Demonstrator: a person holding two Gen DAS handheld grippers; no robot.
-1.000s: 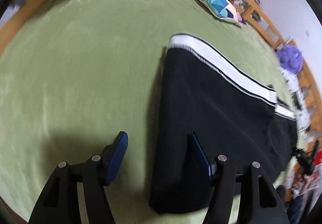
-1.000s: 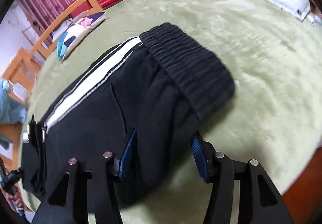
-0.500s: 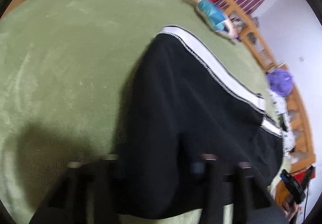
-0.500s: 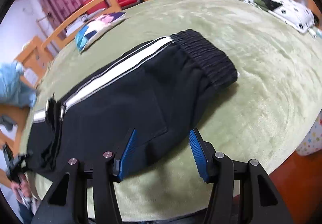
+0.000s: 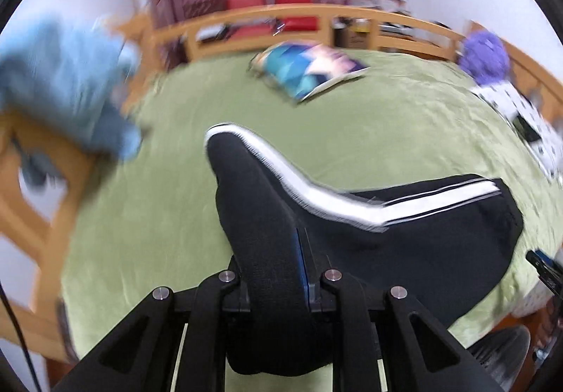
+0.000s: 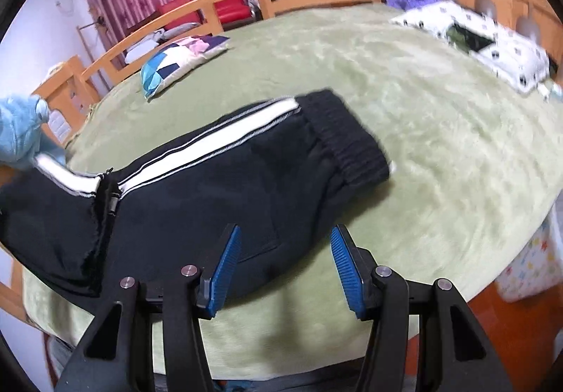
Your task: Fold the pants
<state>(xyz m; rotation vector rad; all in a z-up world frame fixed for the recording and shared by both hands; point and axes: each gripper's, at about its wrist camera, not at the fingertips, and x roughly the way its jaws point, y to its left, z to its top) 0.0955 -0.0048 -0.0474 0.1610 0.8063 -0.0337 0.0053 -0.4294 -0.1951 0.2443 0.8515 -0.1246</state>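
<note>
My left gripper has just closed and pinches the leg end of the pants, lifted off the bed; the waistband lies near the front edge. My right gripper hangs spread, empty. Thick fabric could slip, spoiling the fold.
</note>
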